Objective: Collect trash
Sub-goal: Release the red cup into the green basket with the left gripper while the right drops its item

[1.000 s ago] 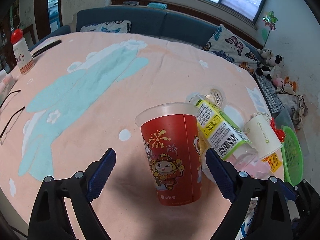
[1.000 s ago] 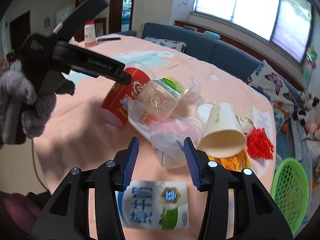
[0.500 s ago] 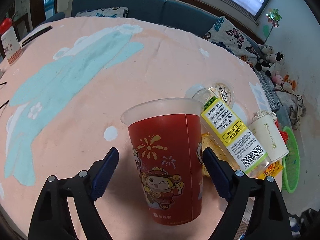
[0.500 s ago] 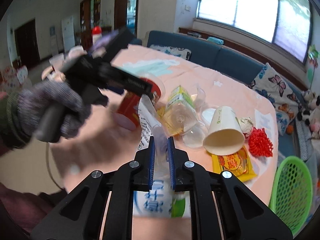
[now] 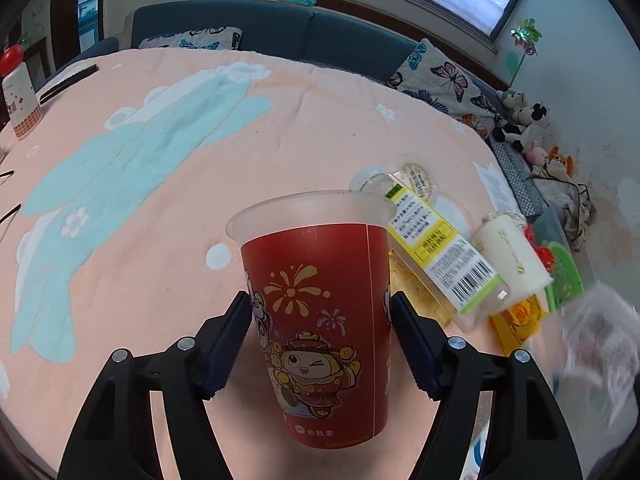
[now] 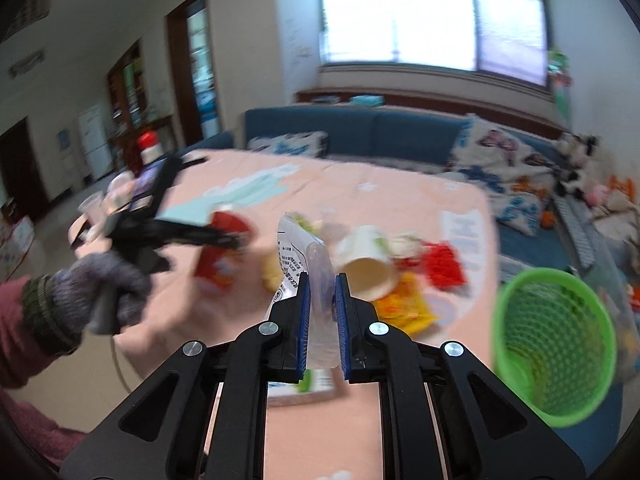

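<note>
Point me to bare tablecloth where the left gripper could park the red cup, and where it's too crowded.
Free: the wide pink tablecloth left of and beyond the red cup, across the blue cloud print up to the sofa. Crowded: right of the cup, where the labelled bottle, white paper cup and yellow wrapper bunch toward the green basket.

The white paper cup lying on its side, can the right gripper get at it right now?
Probably not yet. The right gripper is shut on a clear plastic wrapper, so its jaws are occupied. The white paper cup lies just ahead with nothing between them.
</note>
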